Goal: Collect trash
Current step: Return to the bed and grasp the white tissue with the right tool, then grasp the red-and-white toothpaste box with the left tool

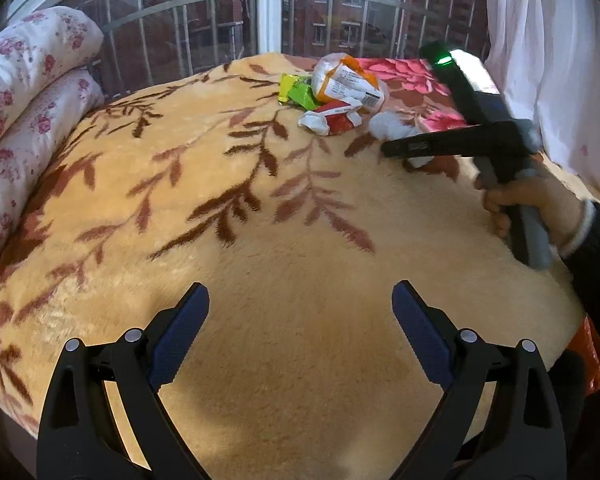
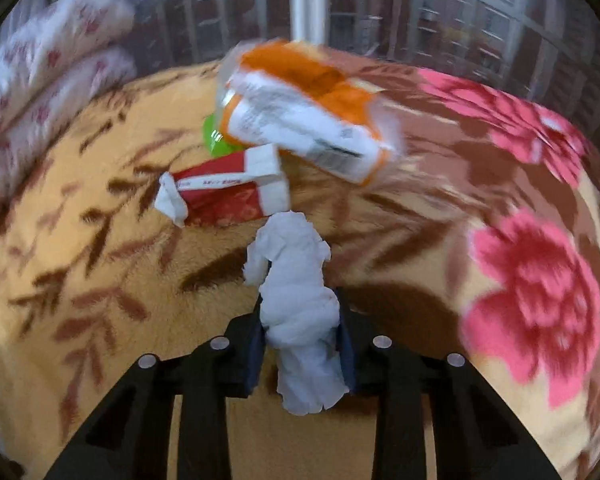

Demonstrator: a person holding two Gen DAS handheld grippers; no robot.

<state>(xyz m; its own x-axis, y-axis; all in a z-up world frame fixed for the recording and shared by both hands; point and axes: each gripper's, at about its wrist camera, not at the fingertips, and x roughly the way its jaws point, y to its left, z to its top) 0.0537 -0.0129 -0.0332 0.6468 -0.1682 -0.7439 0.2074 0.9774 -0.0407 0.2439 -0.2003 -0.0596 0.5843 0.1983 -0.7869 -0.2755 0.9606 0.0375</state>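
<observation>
Trash lies on a tan leaf-patterned blanket (image 1: pixel 300 240): an orange and white wrapper (image 1: pixel 346 80), a green wrapper (image 1: pixel 298 94), a red and white packet (image 1: pixel 334 116) and a crumpled white tissue (image 1: pixel 392 126). My right gripper (image 2: pixel 300 312) is shut on the white tissue (image 2: pixel 296 280), just in front of the red packet (image 2: pixel 228 192) and the orange wrapper (image 2: pixel 304 120). In the left wrist view the right gripper (image 1: pixel 420 148) sits at the tissue. My left gripper (image 1: pixel 300 308) is open and empty over the near part of the blanket.
Rolled floral bedding (image 1: pixel 28 92) lies along the left edge of the bed. A barred window (image 1: pixel 268 8) stands behind. A white curtain (image 1: pixel 552 60) hangs at right. A pink flower print (image 2: pixel 532 304) covers the blanket's right side. An orange bag (image 1: pixel 594 356) shows at the bed's right edge.
</observation>
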